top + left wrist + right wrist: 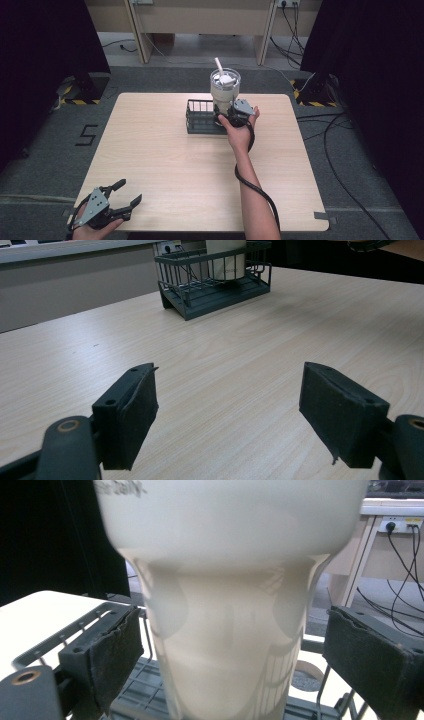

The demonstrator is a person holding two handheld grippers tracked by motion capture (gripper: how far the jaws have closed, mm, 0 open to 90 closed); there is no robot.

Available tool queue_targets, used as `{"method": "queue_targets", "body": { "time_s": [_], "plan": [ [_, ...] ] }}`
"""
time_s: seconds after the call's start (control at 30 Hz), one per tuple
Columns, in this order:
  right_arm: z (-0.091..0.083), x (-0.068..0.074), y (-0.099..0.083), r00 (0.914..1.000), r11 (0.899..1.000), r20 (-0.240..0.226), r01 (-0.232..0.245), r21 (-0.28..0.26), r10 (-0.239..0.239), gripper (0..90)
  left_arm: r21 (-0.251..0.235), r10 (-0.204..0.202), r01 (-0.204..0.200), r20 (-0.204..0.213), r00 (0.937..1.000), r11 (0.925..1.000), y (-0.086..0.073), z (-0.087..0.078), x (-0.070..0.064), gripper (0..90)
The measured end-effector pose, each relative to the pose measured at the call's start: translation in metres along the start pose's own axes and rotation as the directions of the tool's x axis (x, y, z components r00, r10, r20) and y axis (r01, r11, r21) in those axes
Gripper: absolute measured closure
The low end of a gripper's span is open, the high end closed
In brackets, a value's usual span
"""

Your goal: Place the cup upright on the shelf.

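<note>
One cup (224, 90) in one rack (196, 118); right gripper (233, 115) jaws spread around it; left gripper (123, 196) spread wide.

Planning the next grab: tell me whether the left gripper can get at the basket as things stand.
Probably yes. The left gripper is open at the table's near corner, with bare tabletop between it and the basket. The basket's right end is taken by the cup and right gripper.

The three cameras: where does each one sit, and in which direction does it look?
High view: above the near table edge, looking forward and down; forearms, both hands, left gripper, right gripper.
Left gripper view: low over the table, facing the dark wire basket; own open jaws.
Right gripper view: close at the white cup; own jaws flank it, apart.
Shared by all: cup in basket.
</note>
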State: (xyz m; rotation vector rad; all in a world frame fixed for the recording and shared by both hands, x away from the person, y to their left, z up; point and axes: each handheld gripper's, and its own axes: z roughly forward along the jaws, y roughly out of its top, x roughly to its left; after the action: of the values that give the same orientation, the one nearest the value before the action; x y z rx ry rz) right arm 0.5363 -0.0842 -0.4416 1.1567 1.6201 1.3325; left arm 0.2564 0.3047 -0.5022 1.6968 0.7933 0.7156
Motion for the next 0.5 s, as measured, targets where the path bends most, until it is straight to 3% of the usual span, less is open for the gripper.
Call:
{"method": "queue_targets", "body": {
  "time_s": [0.5],
  "plan": [
    [-0.035,-0.004,0.0,0.9984,0.998,-0.031,0.048,0.034,-0.047,9.6,0.0,0.006,-0.006,0.005,1.0,1.0,0.001,0.001,-0.002,22.7]
  ]
}}
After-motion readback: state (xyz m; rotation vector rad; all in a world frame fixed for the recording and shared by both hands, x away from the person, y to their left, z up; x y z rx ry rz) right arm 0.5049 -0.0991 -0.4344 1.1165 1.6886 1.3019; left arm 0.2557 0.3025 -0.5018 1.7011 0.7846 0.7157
